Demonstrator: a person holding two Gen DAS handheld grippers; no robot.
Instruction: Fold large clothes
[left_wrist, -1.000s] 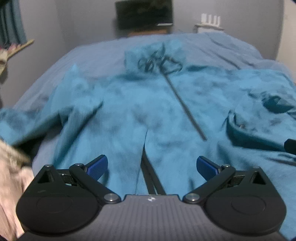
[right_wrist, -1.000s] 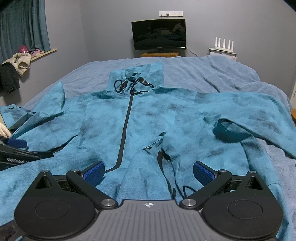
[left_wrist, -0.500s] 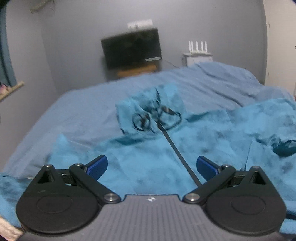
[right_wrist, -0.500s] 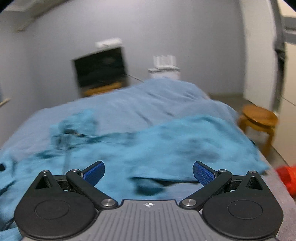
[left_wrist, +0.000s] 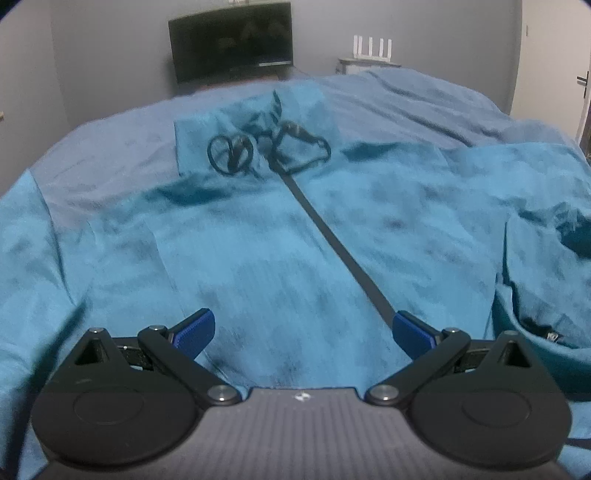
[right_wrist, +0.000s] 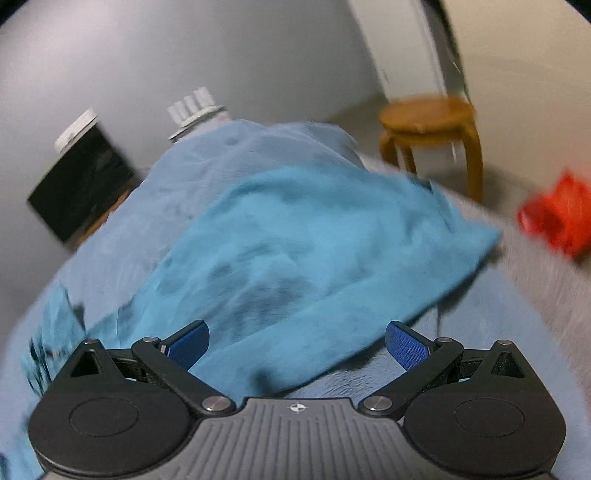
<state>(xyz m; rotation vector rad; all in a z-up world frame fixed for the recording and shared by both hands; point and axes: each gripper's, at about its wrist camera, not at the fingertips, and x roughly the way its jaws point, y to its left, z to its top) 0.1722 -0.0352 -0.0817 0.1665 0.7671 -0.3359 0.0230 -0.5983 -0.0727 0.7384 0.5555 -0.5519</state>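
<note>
A large teal zip jacket (left_wrist: 258, 240) lies spread front-up on the bed, with a black zipper (left_wrist: 332, 243) down its middle and black drawstrings (left_wrist: 266, 147) coiled at the collar. My left gripper (left_wrist: 303, 330) is open and empty, low over the jacket's body. In the right wrist view, one teal sleeve (right_wrist: 314, 258) stretches toward the bed's right edge. My right gripper (right_wrist: 297, 341) is open and empty just above that sleeve's near edge.
The bed has a blue-grey cover (left_wrist: 406, 96). A dark monitor (left_wrist: 231, 40) and a white router (left_wrist: 371, 46) stand at the far wall. Beside the bed are a wooden stool (right_wrist: 432, 129) and a red object (right_wrist: 557, 214) on the floor.
The left gripper has dropped back down toward the jacket's chest. The right gripper has swung right and tilted, from the jacket's front to the right sleeve. Both stay open.
</note>
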